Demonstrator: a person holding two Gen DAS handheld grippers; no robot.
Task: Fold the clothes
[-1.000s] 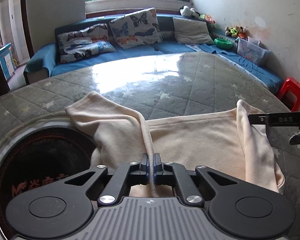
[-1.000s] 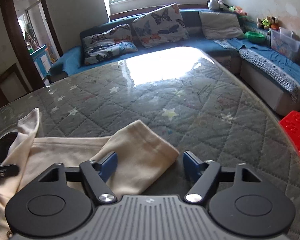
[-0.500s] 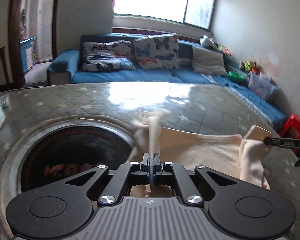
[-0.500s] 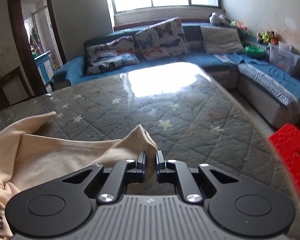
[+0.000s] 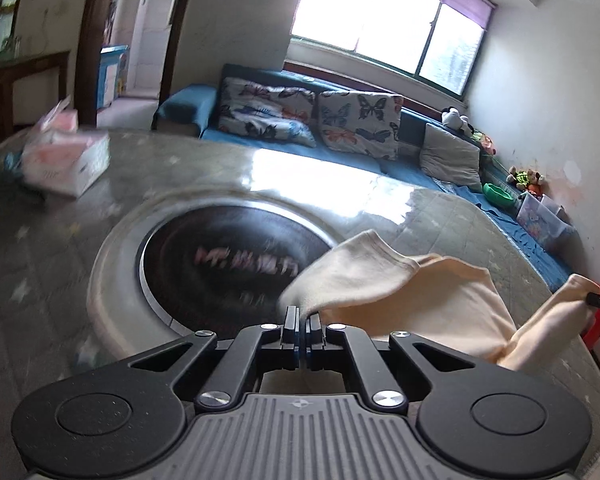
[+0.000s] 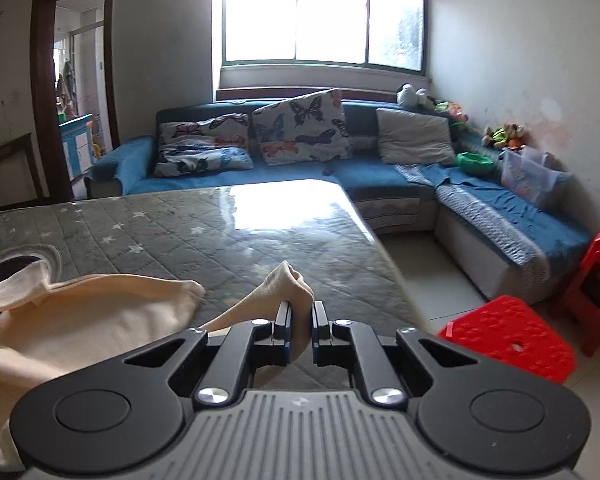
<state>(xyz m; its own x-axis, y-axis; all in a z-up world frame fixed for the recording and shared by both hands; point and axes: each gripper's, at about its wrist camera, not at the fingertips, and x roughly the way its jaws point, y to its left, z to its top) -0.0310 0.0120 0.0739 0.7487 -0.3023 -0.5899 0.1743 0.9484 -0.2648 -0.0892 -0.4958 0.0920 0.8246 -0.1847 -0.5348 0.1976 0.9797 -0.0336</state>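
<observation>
A cream garment hangs lifted above the grey quilted table. My left gripper is shut on one corner of it. The cloth stretches right to its other corner, held at the right edge of the left wrist view. In the right wrist view my right gripper is shut on that bunched corner, and the cream garment sags to the left over the table.
A round black cooktop with a metal rim is set in the table under the left gripper. A tissue box stands at the far left. Red stools stand off the table's right edge. A blue sofa runs behind.
The right gripper closed on the garment's corner. Both grippers lifted the garment off the table, and the left one swung left over the cooktop.
</observation>
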